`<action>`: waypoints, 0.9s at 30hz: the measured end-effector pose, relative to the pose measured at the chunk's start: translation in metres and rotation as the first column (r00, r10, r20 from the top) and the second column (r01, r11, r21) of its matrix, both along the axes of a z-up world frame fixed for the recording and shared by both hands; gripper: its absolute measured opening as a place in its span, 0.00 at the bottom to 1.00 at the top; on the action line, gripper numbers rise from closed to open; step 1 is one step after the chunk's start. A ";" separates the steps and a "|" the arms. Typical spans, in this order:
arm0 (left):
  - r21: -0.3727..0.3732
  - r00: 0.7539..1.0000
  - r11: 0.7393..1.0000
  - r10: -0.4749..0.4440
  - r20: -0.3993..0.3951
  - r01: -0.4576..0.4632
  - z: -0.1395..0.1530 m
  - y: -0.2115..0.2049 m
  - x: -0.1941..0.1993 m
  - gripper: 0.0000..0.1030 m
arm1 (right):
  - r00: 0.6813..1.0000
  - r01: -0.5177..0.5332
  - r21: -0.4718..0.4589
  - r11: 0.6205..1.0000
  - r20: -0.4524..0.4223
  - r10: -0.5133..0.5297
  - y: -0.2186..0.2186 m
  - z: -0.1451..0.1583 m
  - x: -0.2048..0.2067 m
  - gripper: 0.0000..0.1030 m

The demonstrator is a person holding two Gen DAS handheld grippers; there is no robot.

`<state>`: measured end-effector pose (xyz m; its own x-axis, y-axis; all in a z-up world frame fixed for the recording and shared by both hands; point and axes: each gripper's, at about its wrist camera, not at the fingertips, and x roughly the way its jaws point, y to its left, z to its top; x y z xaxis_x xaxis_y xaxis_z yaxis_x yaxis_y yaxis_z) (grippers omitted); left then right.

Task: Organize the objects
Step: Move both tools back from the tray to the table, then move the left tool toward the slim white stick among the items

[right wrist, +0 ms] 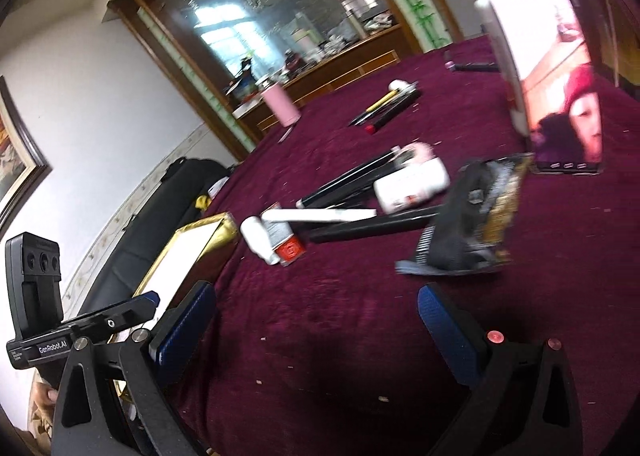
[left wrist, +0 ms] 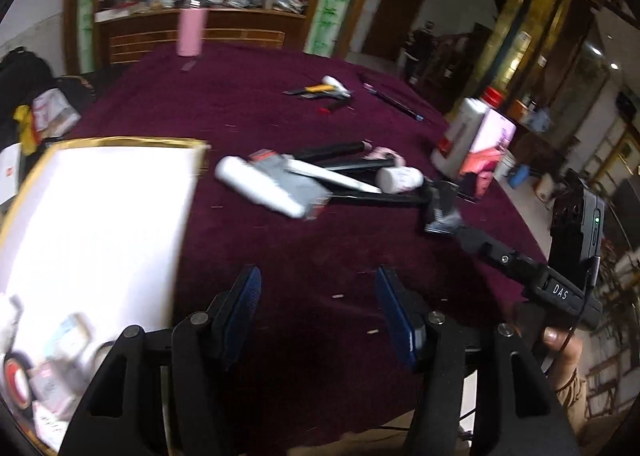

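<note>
Your left gripper [left wrist: 318, 312] and right gripper [right wrist: 316, 330] hang open and empty; a few items sit in the box [left wrist: 96, 216], while most tubes [left wrist: 260, 186] and pens [left wrist: 332, 150] lie scattered across the surface [left wrist: 320, 256].

Plush maroon tablecloth [left wrist: 280, 104], glossy gold-edged box [left wrist: 120, 144], perhaps plastic white bottle [left wrist: 260, 188]

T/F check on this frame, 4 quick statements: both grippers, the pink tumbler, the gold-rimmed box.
1. The left gripper is shut on a white tube. False: it is open and holds nothing.
2. The right gripper is open with only cloth between its fingers. True.
3. The pink tumbler lies on its side. False: it stands upright at the far side of the table.
4. The gold-rimmed box sits left of the pile of tubes in the left wrist view. True.
</note>
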<state>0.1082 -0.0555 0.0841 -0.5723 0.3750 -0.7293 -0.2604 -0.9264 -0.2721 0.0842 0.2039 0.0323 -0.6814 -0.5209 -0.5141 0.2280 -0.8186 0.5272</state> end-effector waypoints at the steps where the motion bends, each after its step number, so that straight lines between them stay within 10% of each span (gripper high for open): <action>1: 0.002 1.000 1.000 -0.021 0.008 0.021 -0.002 0.009 -0.003 0.57 | 1.000 0.014 0.004 1.000 -0.003 -0.014 0.004 0.001 0.002 1.00; 9: -0.023 0.990 0.991 -0.130 0.058 0.131 -0.020 0.059 -0.024 0.57 | 0.987 0.161 0.082 0.983 -0.017 -0.160 0.031 0.009 0.001 1.00; 27: -0.007 0.991 0.998 -0.066 0.112 0.067 -0.024 0.043 -0.047 0.57 | 0.962 0.251 0.164 0.954 0.068 -0.264 0.026 -0.001 -0.041 1.00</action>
<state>0.0615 -0.0121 0.0604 -0.4608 0.4012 -0.7917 -0.2901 -0.9111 -0.2928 0.0436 0.2299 0.0315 -0.7303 -0.2446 -0.6378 -0.0429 -0.9154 0.4002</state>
